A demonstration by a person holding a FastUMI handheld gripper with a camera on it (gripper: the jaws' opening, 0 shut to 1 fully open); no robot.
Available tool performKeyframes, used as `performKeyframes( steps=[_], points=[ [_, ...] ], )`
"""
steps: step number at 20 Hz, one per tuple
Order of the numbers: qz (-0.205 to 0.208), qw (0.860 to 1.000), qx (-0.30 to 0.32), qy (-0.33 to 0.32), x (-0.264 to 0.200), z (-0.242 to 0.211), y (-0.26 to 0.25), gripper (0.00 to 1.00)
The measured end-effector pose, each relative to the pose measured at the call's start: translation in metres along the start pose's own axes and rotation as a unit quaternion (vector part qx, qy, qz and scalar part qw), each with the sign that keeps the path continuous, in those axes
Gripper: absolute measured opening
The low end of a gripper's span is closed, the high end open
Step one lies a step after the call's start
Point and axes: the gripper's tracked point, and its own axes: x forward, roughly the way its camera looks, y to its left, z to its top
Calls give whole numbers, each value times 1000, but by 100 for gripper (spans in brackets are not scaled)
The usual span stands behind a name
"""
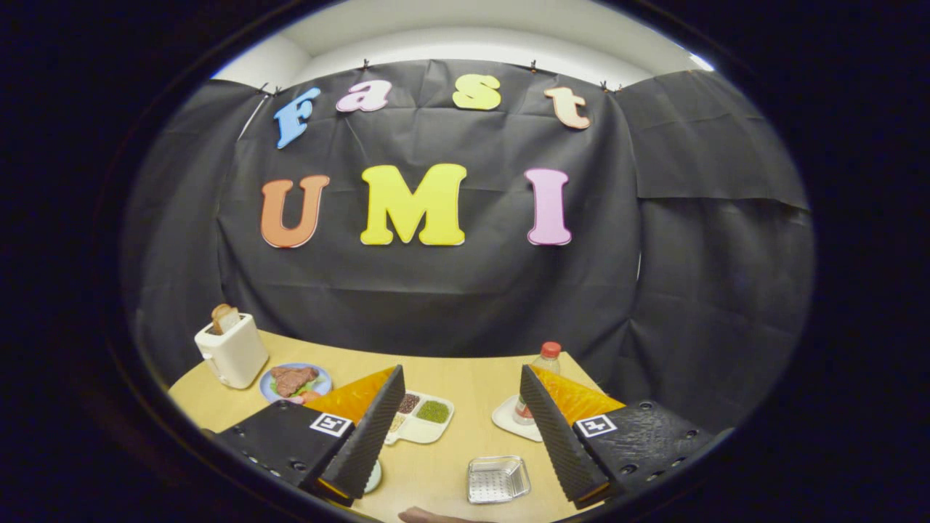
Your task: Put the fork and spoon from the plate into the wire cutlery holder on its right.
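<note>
Between my wide-open, empty jaws sits the wire cutlery holder (498, 479) on the counter (465, 381), apparently empty, so I judge both fork and spoon remain to move.

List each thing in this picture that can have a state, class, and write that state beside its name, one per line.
gripper: open, fingers wide apart, holding nothing
wire cutlery holder: empty, upright on the table between the fingers
toaster: bread sticking up from the slot
bottle: capped, upright on a white coaster
divided tray: compartments partly filled
blue plate: holds food
</note>
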Motion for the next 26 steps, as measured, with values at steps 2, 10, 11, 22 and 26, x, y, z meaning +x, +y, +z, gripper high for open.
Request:
performKeyframes(
  steps=[2,10,11,22,26],
  points=[
    [1,1000,-5,8,0,-9,-2,96],
    [31,997,-17,74,-17,-66,18,95],
    [40,996,-22,79,-21,-72,25,95],
    [104,966,-23,235,-53,-179,120,96],
    [106,945,-14,310,-73,-225,139,95]
  ],
)
